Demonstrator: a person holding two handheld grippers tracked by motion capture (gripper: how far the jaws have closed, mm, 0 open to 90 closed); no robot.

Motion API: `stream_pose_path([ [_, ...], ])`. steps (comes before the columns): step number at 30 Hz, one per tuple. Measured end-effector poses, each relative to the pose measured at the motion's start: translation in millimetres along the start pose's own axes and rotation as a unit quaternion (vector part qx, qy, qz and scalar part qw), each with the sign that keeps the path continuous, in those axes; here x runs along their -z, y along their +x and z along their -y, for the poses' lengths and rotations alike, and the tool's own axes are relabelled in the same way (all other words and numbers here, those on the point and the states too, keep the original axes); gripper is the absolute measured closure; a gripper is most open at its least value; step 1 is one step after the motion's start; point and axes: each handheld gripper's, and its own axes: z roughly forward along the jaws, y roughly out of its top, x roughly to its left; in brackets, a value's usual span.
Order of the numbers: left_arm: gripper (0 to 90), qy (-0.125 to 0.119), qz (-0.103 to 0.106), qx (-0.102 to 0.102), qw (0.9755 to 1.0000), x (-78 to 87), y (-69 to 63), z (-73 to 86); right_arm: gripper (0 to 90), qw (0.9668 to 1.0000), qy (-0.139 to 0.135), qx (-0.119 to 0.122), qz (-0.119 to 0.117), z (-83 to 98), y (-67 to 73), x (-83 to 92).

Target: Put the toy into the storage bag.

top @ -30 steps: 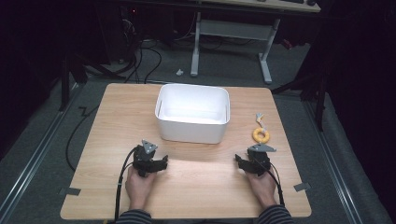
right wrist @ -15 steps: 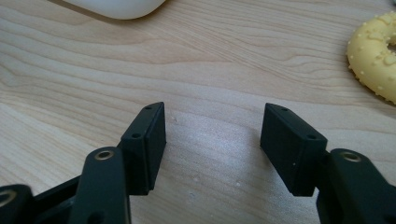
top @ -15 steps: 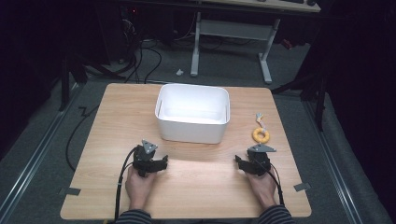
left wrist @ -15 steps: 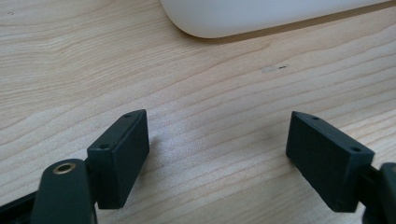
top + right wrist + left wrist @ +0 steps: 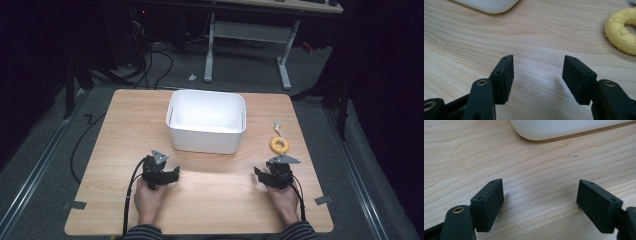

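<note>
Left tool [image 5: 172, 175] rests on surface [image 5: 215, 200], jaws spread wide, nothing between. Right tool [image 5: 262, 176] likewise parted and empty, near front edge. White bin [image 5: 207, 121] sits mid-surface, looks empty. Yellow ring toy [image 5: 279, 145] lies right of bin, just beyond right tool. Likely step: start, nothing grasped yet. Next move probably: right tool forward over ring, straddle rim, close, lift toward bin.

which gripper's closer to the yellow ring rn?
Right. The right gripper sits just below the yellow ring on the table's right side; the left gripper is far across, beyond the white bin.
</note>
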Motion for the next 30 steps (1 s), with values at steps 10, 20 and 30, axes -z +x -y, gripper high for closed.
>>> stream_pose_path([
  [10, 22.2, -0.001, 0.000, 0.001, 1.0000, -0.1, 0.2, -0.1, 42.9, 0.9995, -0.014, -0.009, -0.028, -2.0, -1.3, 13.4],
  [20, 22.3, -0.001, 0.000, 0.001, 1.0000, -0.2, 0.2, -0.1, 43.1, 0.9993, -0.004, -0.014, -0.036, -11.8, -13.5, 30.2],
  [30, 22.2, -0.001, 0.000, 0.001, 1.0000, -0.2, 0.2, -0.1, 46.8, 0.9996, 0.006, 0.005, -0.026, -21.0, -24.9, 43.2],
])
